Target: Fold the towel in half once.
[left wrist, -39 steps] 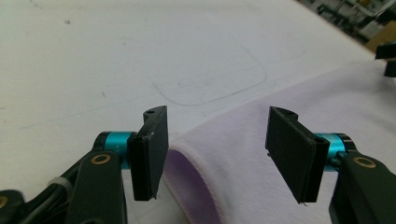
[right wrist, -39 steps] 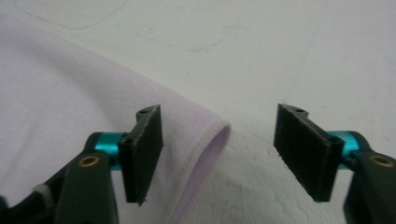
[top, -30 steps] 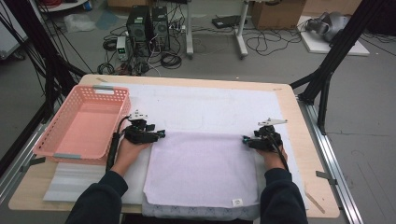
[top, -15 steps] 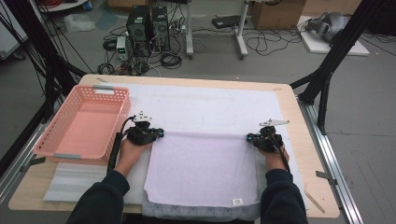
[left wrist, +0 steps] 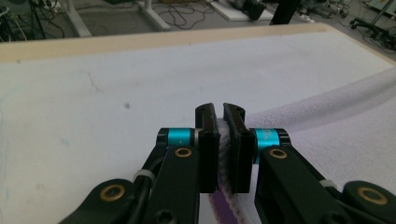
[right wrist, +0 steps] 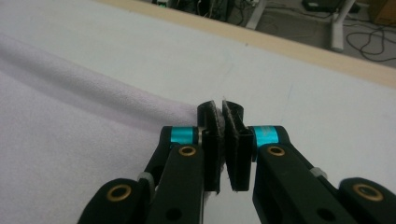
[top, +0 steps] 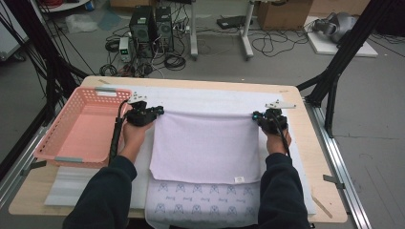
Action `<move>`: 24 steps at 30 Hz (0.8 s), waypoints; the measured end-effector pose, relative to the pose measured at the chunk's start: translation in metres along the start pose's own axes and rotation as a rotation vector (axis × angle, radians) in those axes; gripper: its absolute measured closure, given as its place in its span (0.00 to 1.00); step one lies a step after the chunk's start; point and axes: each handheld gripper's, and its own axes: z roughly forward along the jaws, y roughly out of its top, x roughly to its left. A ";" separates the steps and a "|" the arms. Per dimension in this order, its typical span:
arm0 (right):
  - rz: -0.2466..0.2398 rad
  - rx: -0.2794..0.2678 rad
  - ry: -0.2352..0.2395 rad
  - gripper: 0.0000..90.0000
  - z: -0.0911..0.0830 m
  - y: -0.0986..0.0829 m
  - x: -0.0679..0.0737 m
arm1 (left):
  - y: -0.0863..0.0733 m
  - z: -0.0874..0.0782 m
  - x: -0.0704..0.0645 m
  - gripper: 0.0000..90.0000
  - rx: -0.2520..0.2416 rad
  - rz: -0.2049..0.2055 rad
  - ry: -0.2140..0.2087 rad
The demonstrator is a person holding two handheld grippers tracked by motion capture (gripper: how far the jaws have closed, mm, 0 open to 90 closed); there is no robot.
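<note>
L hand-held gripper & R hand-held gripper each clamped on lilac towel far corners.

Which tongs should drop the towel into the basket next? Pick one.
Left. The left tongs grip the towel corner right beside the pink basket. The right tongs hold the far corner, with the whole towel between them and the basket.

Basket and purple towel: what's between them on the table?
In the high view, the person's left hand and left gripper lie between the pink basket and the purple towel.
</note>
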 end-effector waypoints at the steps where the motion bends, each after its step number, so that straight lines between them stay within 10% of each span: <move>1: 0.007 0.001 -0.007 0.96 0.003 0.004 -0.001 | 0.001 0.002 0.002 0.94 -0.027 0.009 -0.001; 9: 0.020 0.019 -0.062 0.95 0.026 0.015 -0.001 | 0.000 0.013 0.009 0.93 -0.005 0.001 0.012; 13: 0.048 0.036 -0.067 0.78 0.033 0.010 0.002 | -0.004 0.014 0.007 0.69 0.039 -0.014 0.009; 17: 0.036 0.008 -0.058 0.67 0.025 0.009 0.006 | -0.006 0.007 0.006 0.50 0.041 -0.071 0.004; 24: 0.028 -0.004 -0.014 0.62 -0.004 0.003 0.010 | -0.002 -0.017 -0.016 0.48 0.022 -0.006 -0.058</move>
